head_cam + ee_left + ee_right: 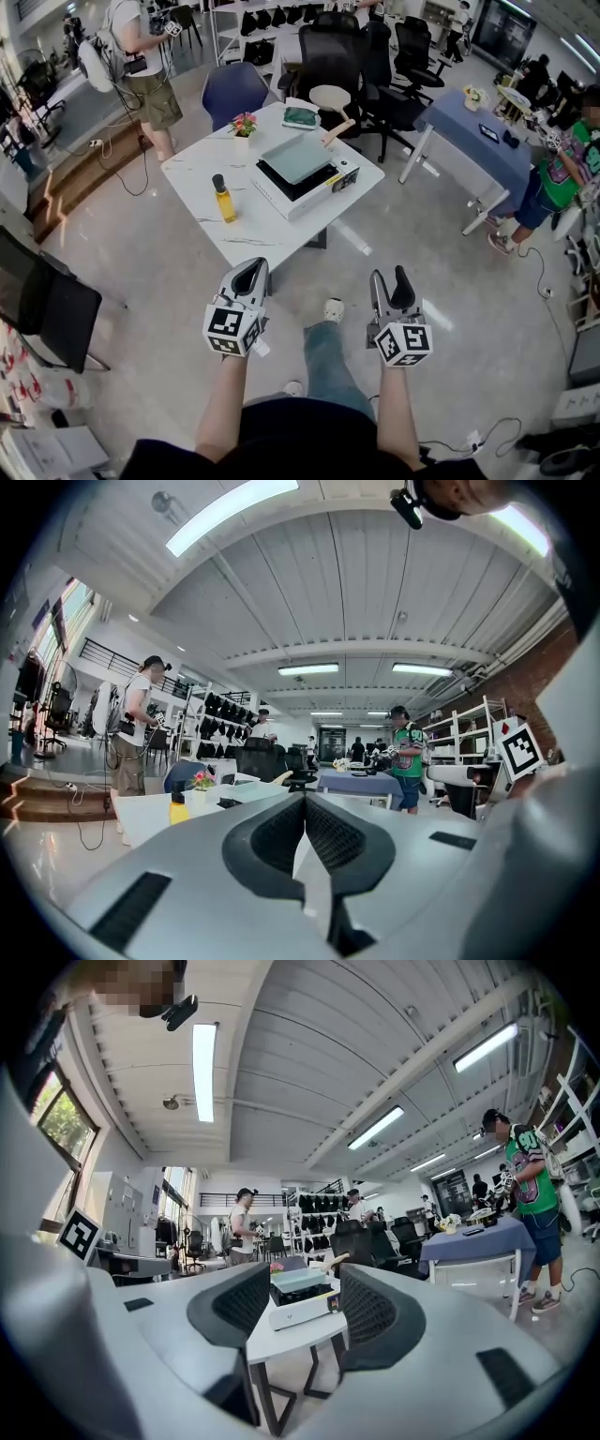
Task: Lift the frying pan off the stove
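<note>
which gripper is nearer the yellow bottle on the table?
Left. The left gripper is off the table, almost straight before the yellow bottle; the right gripper is farther out to the bottle's right.

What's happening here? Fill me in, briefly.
A person stands back from the white table, holding a gripper in each hand. The left gripper is shut and empty; the right gripper is open with nothing between its jaws. The frying pan sits on the stove on the table, untouched, with a yellow bottle and a small flower pot nearby. Lifting has not begun.
</note>
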`<state>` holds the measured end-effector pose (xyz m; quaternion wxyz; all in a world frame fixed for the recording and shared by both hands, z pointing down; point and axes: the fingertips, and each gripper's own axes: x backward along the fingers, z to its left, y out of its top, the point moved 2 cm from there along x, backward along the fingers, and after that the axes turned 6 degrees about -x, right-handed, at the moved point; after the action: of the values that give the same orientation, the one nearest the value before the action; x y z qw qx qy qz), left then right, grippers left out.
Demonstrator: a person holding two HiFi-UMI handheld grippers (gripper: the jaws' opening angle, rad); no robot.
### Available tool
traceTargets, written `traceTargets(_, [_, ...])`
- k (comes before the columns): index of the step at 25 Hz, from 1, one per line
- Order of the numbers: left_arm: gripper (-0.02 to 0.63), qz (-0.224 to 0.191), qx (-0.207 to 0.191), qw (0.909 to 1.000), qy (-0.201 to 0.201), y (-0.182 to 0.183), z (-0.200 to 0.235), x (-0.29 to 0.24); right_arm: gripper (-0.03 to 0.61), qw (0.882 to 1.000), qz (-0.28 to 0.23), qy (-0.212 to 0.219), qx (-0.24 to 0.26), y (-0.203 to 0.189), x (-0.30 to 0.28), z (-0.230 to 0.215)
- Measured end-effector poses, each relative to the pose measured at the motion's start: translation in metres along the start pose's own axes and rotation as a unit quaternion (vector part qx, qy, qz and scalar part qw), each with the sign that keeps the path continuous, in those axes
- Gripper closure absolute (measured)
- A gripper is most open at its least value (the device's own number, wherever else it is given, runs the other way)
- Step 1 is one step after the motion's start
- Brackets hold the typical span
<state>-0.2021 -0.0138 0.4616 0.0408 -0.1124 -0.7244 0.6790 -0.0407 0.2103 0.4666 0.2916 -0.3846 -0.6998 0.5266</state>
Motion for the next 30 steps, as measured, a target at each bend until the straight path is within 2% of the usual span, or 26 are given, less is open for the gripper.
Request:
traceTargets(9, [0.594, 0.008, -0.007, 0.9995, 0.028, -0.003, 0.029, -0.075, 0.362, 1.000, -0.006, 0.015, -0.011, 0.008, -0.085, -0.051])
traceTargets(15, [0.594, 0.016, 0.003, 0.9947, 0.102, -0.009, 0.069, -0.158, 0.362, 0.998, 0.012, 0.055, -0.018, 0.011, -0.199, -0.107])
traceTargets(19, [0.594, 0.017, 0.006, 0.9853, 0.170, 0.002, 0.105, -0.216, 0.362, 0.996, 0.020, 0.090, -0.016, 0.033, -0.290, -0.143])
traceTargets(23, [0.594, 0.022, 0.017, 0.9716, 0.235, 0.010, 0.142, -0.264, 0.362, 0.989, 0.026, 0.142, -0.004, 0.050, -0.382, -0.168])
traceTargets(30, [0.594, 0.036, 0.021, 0.9469, 0.319, 0.016, 0.174, -0.299, 0.362, 0.977, 0.048, 0.207, -0.011, 0.063, -0.491, -0.177])
